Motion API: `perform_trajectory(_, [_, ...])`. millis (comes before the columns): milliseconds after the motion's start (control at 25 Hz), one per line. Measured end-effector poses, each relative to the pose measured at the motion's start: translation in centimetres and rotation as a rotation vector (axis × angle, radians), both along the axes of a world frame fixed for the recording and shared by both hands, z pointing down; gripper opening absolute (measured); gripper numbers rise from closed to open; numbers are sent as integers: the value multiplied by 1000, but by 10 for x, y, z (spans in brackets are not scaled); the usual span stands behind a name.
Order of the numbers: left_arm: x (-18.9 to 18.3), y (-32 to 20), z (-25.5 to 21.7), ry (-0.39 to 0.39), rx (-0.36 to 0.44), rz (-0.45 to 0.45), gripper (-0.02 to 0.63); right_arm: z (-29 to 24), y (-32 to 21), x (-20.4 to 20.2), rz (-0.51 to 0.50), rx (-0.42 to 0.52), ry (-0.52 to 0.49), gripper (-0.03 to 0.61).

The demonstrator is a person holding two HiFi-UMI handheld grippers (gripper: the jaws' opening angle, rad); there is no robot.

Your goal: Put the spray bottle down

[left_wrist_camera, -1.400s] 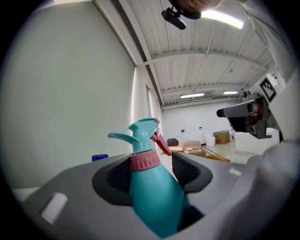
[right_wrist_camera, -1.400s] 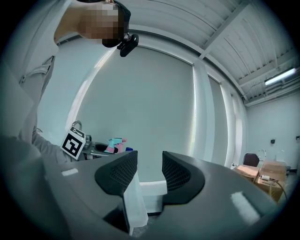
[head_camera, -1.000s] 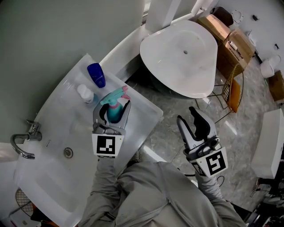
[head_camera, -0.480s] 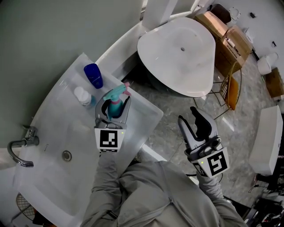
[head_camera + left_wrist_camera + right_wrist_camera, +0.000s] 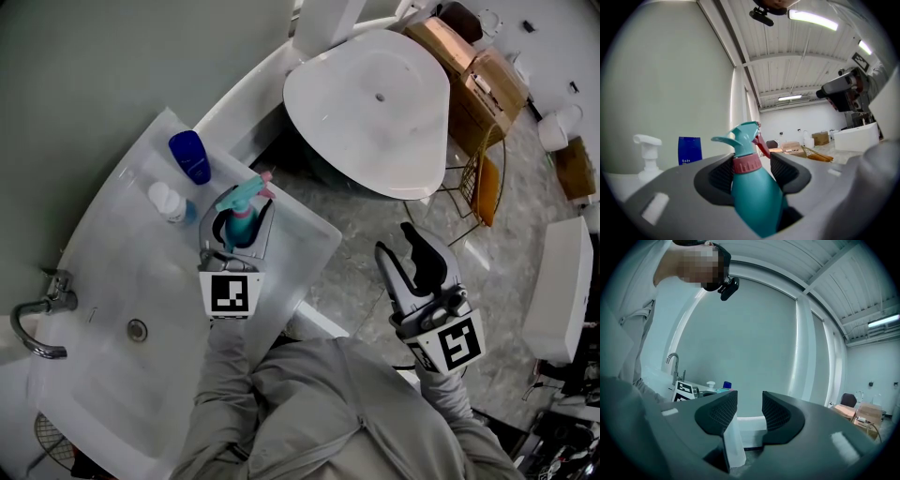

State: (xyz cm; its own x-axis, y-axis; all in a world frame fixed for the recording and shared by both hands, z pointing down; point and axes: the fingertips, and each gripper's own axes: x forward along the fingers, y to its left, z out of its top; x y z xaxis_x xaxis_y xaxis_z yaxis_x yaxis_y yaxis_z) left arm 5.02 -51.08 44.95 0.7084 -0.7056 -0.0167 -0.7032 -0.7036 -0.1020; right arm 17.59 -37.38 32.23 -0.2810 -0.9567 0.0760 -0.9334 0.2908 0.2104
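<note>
A teal spray bottle (image 5: 241, 217) with a pink collar and red nozzle stands upright between the jaws of my left gripper (image 5: 238, 228), over the right end of the white sink counter (image 5: 141, 272). In the left gripper view the pads press both sides of the spray bottle (image 5: 753, 187) just below its collar, so the left gripper (image 5: 751, 172) is shut on it. I cannot tell whether its base touches the counter. My right gripper (image 5: 409, 251) hangs open over the floor to the right. In its own view the right gripper (image 5: 745, 411) holds nothing.
A blue bottle (image 5: 190, 156) and a white pump bottle (image 5: 168, 201) stand on the counter just behind the spray bottle. The basin drain (image 5: 138, 329) and faucet (image 5: 36, 319) lie to the left. A white bathtub (image 5: 370, 108) and cardboard boxes (image 5: 478, 75) are beyond.
The left gripper has kept its hold on the spray bottle and barely shifted over the counter's right end. The head view has drifted a little. The right gripper has stayed put.
</note>
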Motion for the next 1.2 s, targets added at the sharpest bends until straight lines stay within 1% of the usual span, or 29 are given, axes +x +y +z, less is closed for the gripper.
perform_trajectory(80, [0,2,0,-5,2,3,281,0,0,-1,-1,-1,0,163])
perform_trajectory(200, [0,3,1,-14,27,9,279,0,-1,-3,-7,-2,-2,163])
perform_trajectory(360, [-1,9,2,-31,0,9,278,2,-1,-6,-14,2,-12,163])
perform_trajectory(560, [-4,14,2,-43,2,3,270,1,1,-11,-29,8,-21,163])
perform_trajectory(960, [-5,20,-2,-31,24,14,267,1,2,-19,-53,13,-36,163])
perform_trajectory(1120, [-6,22,-4,-40,8,13,267,-4,-1,-25,-75,24,-63,163])
perform_trajectory(1200, [-8,22,-4,-43,4,9,267,0,0,-23,-68,16,-53,163])
